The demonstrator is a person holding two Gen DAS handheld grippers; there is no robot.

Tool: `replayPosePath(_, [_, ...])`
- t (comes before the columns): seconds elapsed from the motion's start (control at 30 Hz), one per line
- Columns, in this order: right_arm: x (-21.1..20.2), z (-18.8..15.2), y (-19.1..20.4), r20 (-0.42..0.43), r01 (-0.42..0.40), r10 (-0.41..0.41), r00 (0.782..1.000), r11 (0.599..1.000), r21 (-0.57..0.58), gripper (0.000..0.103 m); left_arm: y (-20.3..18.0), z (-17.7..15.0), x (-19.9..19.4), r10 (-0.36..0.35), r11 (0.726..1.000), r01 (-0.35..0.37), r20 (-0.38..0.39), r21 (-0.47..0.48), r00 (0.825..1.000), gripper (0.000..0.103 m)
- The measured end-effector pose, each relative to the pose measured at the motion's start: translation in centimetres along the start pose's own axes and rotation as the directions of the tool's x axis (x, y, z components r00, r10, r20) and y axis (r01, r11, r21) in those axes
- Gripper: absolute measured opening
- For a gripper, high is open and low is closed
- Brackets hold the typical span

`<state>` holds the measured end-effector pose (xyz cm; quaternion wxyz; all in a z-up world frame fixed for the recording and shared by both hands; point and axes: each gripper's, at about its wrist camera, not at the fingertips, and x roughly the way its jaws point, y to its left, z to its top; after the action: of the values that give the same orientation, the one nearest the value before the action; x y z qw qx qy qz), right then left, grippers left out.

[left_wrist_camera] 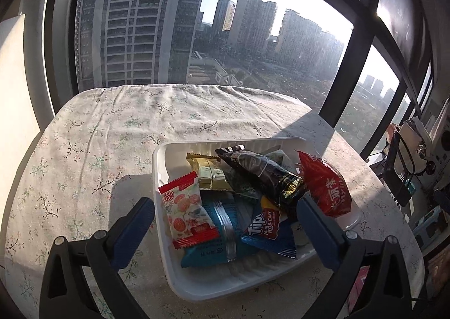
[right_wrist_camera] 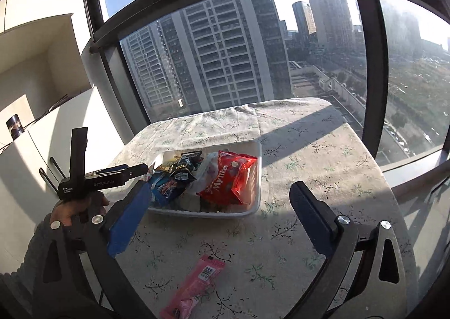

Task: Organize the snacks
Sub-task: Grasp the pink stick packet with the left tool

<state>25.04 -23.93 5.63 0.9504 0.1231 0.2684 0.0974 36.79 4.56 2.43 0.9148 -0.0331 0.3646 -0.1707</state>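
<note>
Right wrist view alone shows pink packet point(right_wrist_camera: 194, 288) on tablecloth point(right_wrist_camera: 309, 156), near white tray point(right_wrist_camera: 260, 167), both claws apart, empty

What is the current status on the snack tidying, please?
Left gripper open, over white tray of snacks. Right gripper open, empty. Pink packet outside the tray on the tablecloth. Nothing blocking it.
</note>
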Motion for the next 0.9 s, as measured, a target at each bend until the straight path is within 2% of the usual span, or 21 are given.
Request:
replayPosePath(0.1, [-2.1, -3.1, -2.1, -0.022, 0.051, -0.05, 0.999, 0.998, 0.038, 0.1, -3.8, -0.6, -1.9, 0.008, 0.994, -0.008, 0.002, 0.105, 1.0, 0.103])
replayPosePath(0.23, [-3.7, -7.1, -4.2, -0.093, 0.043, -0.032, 0.995, 0.992, 0.122, 0.101, -8.8, -3.4, -3.7, 0.037, 0.981, -0.027, -0.047, 0.191, 0.998, 0.103])
replayPosePath(0.3, [-4.3, -8.7, -4.6, -0.117, 0.012, 0.005, 0.993, 0.989, 0.15, 0.1, -11.1, -5.4, -3.9, 0.03, 0.974, -0.008, -0.094, 0.226, 0.995, 0.103])
replayPosePath(0.4, [-5.0, -10.9, -4.1, -0.133, 0.005, 0.012, 0.991, 0.992, 0.127, 0.1, -14.4, -8.5, -3.5, 0.001, 0.963, 0.044, -0.168, 0.265, 0.986, 0.103])
replayPosePath(0.53, [-6.3, -13.0, -3.9, -0.153, -0.01, 0.029, 0.988, 0.992, 0.125, 0.1, -17.0, -11.0, -2.8, -0.009, 0.958, 0.07, -0.216, 0.277, 0.976, 0.102])
replayPosePath(0.67, [-8.0, -14.4, -4.1, -0.161, -0.017, 0.035, 0.986, 0.994, 0.112, 0.1, -18.0, -12.0, -2.0, 0.022, 0.955, 0.051, -0.243, 0.292, 0.97, 0.09])
replayPosePath(0.73, [-8.7, -14.6, -4.3, -0.162, -0.011, 0.028, 0.986, 0.994, 0.11, 0.1, -18.4, -12.2, -1.5, 0.032, 0.952, 0.049, -0.257, 0.303, 0.966, 0.08])
replayPosePath(0.9, [-9.4, -14.2, -3.5, -0.167, -0.027, 0.04, 0.985, 0.996, 0.083, 0.1, -18.9, -12.7, -0.5, 0.054, 0.943, 0.046, -0.287, 0.329, 0.956, 0.07])
